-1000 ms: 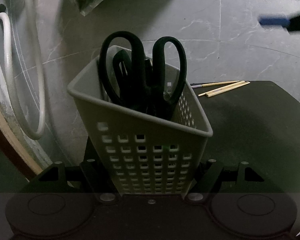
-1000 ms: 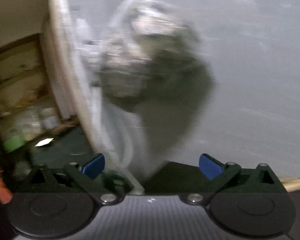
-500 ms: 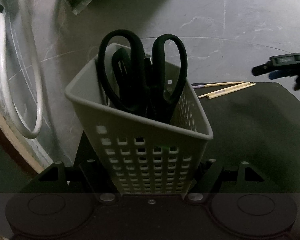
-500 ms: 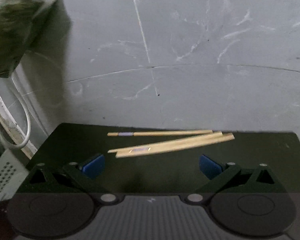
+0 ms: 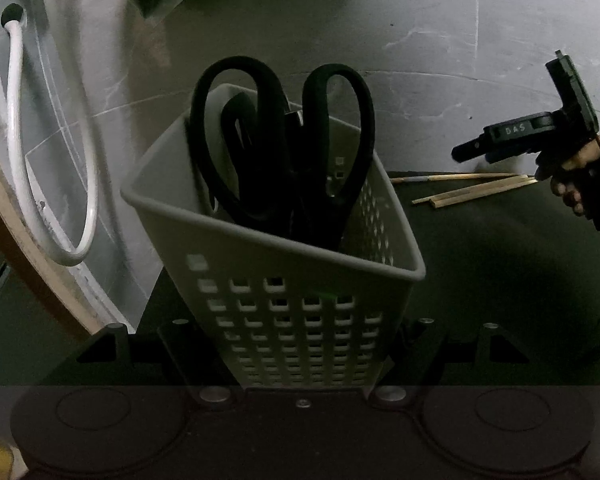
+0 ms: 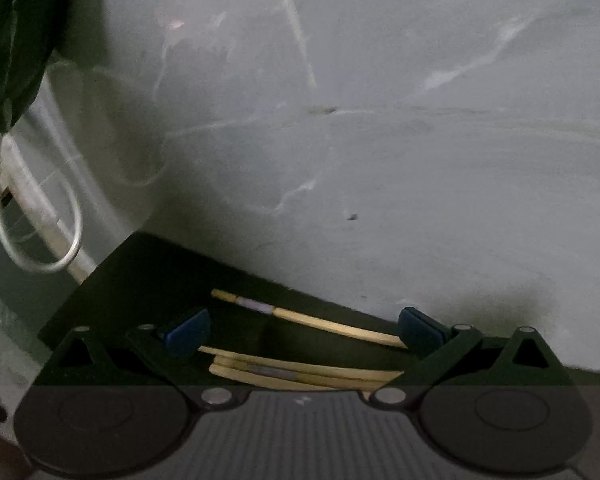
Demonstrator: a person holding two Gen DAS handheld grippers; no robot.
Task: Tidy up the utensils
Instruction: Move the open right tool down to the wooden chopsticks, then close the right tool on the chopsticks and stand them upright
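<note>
Right wrist view: the chopsticks point(image 6: 300, 364) are straddled by the released right tool point(image 6: 304, 328) on the dark bench point(image 6: 140, 272); closing is needed next. The utensil caddy point(image 5: 276, 280) is grasped by the left tool point(image 5: 304, 344), jaws easing.

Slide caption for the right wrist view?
Open right hand-held gripper poised over wooden chopsticks on a dark mat.

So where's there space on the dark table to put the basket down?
The table is bare between the basket and the chopsticks, and on toward its near right side. The far right edge is crowded: the chopsticks lie there, with the right claw open just over them. The basket itself already holds black scissors.
</note>
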